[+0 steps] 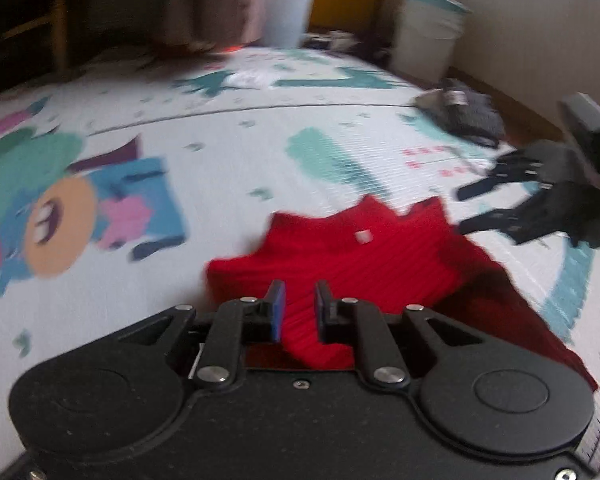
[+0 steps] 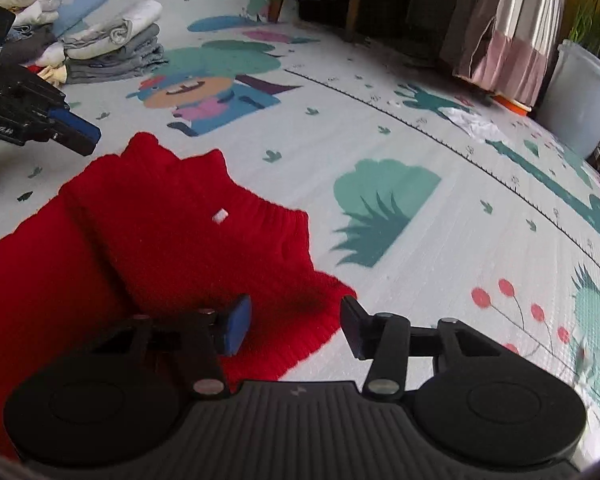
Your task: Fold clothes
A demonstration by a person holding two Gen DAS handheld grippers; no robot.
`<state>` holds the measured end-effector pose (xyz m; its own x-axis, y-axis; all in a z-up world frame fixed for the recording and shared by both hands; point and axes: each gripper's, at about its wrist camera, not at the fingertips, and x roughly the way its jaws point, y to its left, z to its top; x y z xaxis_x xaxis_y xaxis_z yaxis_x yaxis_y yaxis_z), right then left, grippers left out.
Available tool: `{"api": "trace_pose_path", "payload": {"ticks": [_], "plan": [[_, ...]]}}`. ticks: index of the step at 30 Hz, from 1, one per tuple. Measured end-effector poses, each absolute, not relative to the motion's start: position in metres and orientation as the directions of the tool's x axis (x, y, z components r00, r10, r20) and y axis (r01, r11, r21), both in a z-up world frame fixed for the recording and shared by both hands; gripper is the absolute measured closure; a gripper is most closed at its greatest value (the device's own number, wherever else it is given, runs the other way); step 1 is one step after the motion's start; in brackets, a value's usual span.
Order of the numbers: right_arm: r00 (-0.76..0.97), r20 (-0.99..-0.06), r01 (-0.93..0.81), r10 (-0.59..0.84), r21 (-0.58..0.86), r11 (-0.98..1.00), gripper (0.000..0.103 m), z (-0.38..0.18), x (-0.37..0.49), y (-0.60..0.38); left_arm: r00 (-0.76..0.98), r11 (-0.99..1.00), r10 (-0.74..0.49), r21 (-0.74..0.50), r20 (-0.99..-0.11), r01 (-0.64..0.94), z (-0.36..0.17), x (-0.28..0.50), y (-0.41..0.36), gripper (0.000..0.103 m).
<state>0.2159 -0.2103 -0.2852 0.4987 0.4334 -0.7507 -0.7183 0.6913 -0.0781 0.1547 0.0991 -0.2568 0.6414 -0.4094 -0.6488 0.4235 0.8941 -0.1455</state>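
Note:
A red knitted sweater (image 1: 352,260) lies on the patterned play mat (image 1: 236,152), with a small white tag near its neck. My left gripper (image 1: 299,310) is low over the sweater, its jaws a narrow gap apart with red knit showing between them. In the right wrist view the sweater (image 2: 160,240) fills the lower left. My right gripper (image 2: 296,326) is open, with its jaws wide apart over the sweater's right edge, holding nothing. The left gripper (image 2: 76,134) shows at the left edge of that view, and the right gripper (image 1: 476,208) shows at the right of the left wrist view.
A stack of folded clothes (image 2: 112,52) sits at the mat's far left. A dark garment (image 1: 464,112) lies by the wall. White bins (image 1: 428,36) and a curtain (image 2: 504,28) stand past the mat's edge. A white crumpled cloth (image 2: 476,124) lies on the mat.

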Motion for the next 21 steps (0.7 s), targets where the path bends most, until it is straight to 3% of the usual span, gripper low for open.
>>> {"api": "trace_pose_path", "payload": {"ticks": [3, 5, 6, 9, 15, 18, 21], "plan": [[0.473, -0.758, -0.742, 0.449, -0.068, 0.667, 0.053, -0.292, 0.220, -0.203, 0.618, 0.862, -0.449, -0.130, -0.645, 0.489, -0.265, 0.162, 0.083, 0.083], [0.448, -0.771, -0.769, 0.453, -0.073, 0.635, 0.049, -0.301, 0.218, -0.201, 0.602, 0.852, -0.448, -0.112, -0.661, 0.511, -0.275, 0.167, 0.077, 0.062], [0.438, -0.770, -0.772, 0.463, -0.059, 0.633, 0.048, -0.305, 0.219, -0.204, 0.589, 0.850, -0.433, -0.091, -0.682, 0.519, -0.283, 0.169, 0.074, 0.059], [0.413, -0.769, -0.775, 0.488, -0.016, 0.632, 0.045, -0.314, 0.223, -0.211, 0.612, 0.818, -0.408, 0.027, -0.678, 0.575, -0.304, 0.163, 0.071, 0.059], [0.448, -0.780, -0.780, 0.438, -0.101, 0.618, 0.044, -0.306, 0.214, -0.200, 0.589, 0.819, -0.401, 0.014, -0.702, 0.574, -0.294, 0.168, 0.073, 0.059], [0.467, -0.764, -0.780, 0.444, -0.119, 0.615, 0.044, -0.290, 0.200, -0.205, 0.580, 0.835, -0.416, -0.041, -0.700, 0.549, -0.272, 0.155, 0.090, 0.059], [0.424, -0.778, -0.719, 0.463, 0.022, 0.695, 0.044, -0.282, 0.191, -0.227, 0.553, 0.876, -0.436, -0.195, -0.710, 0.442, -0.263, 0.143, 0.121, 0.057]]}}
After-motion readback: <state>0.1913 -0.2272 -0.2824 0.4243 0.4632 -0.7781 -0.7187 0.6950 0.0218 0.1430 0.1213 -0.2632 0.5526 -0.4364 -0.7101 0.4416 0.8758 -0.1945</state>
